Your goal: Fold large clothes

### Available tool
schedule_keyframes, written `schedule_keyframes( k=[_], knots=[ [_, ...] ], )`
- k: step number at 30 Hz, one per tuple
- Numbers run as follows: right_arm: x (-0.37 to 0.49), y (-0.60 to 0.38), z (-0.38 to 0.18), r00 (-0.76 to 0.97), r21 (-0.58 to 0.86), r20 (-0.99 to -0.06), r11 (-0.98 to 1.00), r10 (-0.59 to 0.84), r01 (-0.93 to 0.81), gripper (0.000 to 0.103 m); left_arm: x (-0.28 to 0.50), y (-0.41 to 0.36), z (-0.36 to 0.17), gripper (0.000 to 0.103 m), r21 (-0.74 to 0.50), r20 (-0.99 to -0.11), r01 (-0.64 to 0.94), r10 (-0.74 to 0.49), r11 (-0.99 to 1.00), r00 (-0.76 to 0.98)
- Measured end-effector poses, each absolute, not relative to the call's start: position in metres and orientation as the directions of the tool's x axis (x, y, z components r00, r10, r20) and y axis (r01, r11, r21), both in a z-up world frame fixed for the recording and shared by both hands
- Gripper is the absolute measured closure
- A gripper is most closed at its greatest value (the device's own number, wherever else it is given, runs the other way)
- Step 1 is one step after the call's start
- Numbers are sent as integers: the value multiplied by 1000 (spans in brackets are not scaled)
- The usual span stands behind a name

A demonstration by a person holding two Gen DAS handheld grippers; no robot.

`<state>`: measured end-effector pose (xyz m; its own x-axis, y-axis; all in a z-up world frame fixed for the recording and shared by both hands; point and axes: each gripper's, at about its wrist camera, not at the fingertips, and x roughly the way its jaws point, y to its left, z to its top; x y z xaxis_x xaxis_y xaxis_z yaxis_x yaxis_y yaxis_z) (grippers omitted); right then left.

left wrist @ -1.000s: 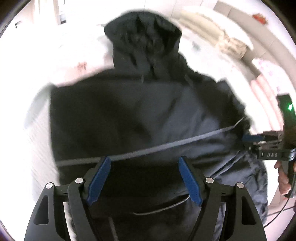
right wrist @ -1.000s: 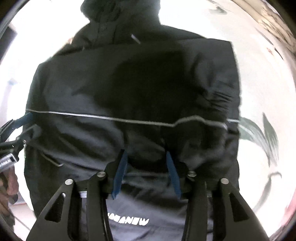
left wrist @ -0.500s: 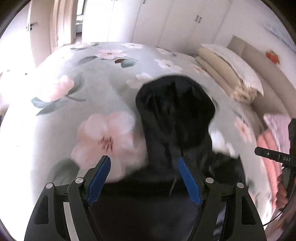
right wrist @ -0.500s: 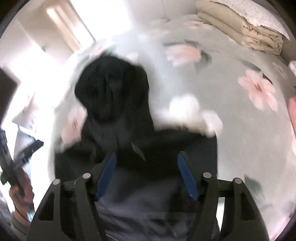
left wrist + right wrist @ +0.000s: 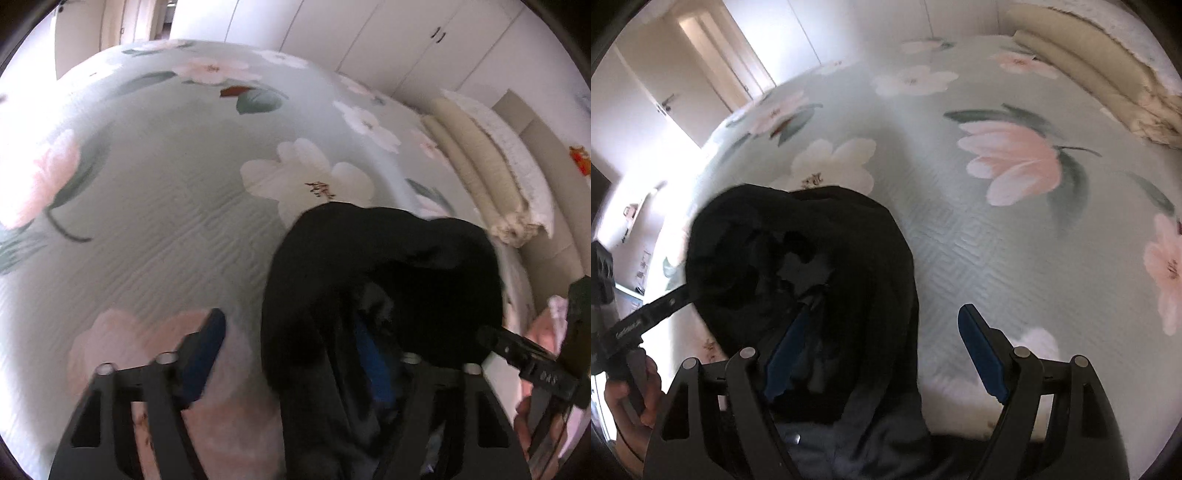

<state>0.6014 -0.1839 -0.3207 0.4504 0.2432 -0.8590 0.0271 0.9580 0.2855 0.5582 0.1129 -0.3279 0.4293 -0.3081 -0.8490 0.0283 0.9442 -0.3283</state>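
Note:
A black hooded jacket lies on the flowered bedspread; only its hood and collar show, at lower right in the left wrist view and at lower left in the right wrist view. My left gripper is open, its right blue pad partly behind the hood fabric. My right gripper is open, its left pad over the hood. Each gripper shows at the edge of the other's view: the right one and the left one. Neither holds anything.
The pale green bedspread with pink and white flowers spreads beyond the hood. Folded beige bedding lies along the headboard at the right. White wardrobe doors and a doorway stand behind the bed.
Both grippers have moved forward from over the jacket's body to its hood. The right gripper has opened wider. The jacket's body has dropped out of view.

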Motion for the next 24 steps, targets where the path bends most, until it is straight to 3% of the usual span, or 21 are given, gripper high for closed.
schedule_keyframes(
  k=[1,2,3,4,6,8,12,13,14,16,18,19,21,24],
  knots=[
    [604,-183,-327,446,278,-863,960,238,25,38,565,113,-334,90,-312,-861,11,-288,950,420],
    [612,-180,-333,440,262,-868,965,230,11,73,570,116,-338,96,-315,-865,-9,-283,949,414],
    [613,-178,-336,437,254,-869,967,230,-2,92,570,125,-336,97,-361,-841,-29,-312,932,442],
    [616,-180,-335,443,246,-868,969,224,-9,94,568,132,-330,97,-405,-813,-26,-347,914,468],
    [604,-199,-320,504,317,-819,949,276,-5,95,541,156,-308,96,-513,-716,14,-436,858,546],
    [588,-213,-311,550,342,-781,939,294,-15,95,518,170,-306,94,-575,-677,38,-501,817,539],
    [571,-213,-345,507,324,-805,944,308,-58,95,517,179,-374,92,-532,-805,-67,-480,844,350],
    [577,-212,-373,455,297,-846,954,279,-34,95,521,186,-403,92,-565,-808,-125,-515,816,288],
    [582,-214,-398,396,308,-872,951,287,-9,93,520,196,-412,91,-642,-752,-143,-581,754,312],
    [585,-226,-420,383,404,-850,914,361,35,91,518,204,-407,82,-702,-700,-129,-645,701,305],
    [585,-229,-410,366,407,-857,912,363,47,85,512,198,-393,65,-645,-740,-56,-604,763,294],
    [584,-229,-407,363,399,-861,915,355,51,75,506,195,-385,59,-600,-768,-15,-571,800,291],
    [578,-234,-398,358,401,-862,915,359,47,63,493,194,-369,37,-505,-822,40,-495,862,281],
    [563,-241,-380,331,405,-865,914,376,18,47,479,201,-350,35,-452,-846,96,-461,887,269]
  ],
)
